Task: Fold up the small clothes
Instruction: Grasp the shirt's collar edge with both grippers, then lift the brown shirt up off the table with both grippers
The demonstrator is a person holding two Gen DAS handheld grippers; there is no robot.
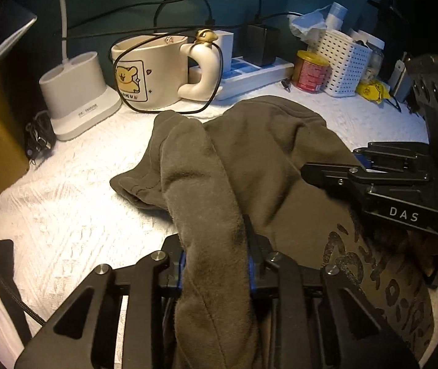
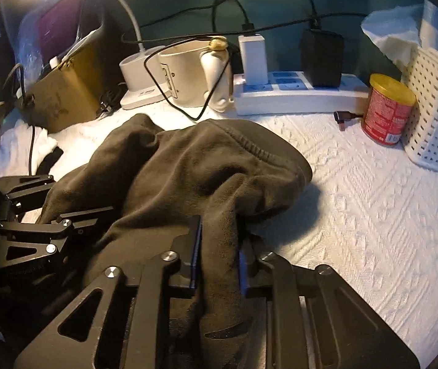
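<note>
Both grippers clamped on one dark garment (image 1: pixel 268 153).
The left gripper (image 1: pixel 216 264) and right gripper (image 2: pixel 219 252) each pinched a near fold; the bulk lay ahead on the white cloth (image 2: pixel 372 203), toward the mug (image 1: pixel 148 70).

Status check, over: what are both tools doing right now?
Left tool, right tool: both shut on dark garment. Garment bunched, partly lifted. Mug, black cable close behind.

left tongs (image 1: pixel 216 264): clamped, level | right tongs (image 2: pixel 219 255): clamped, level
</note>
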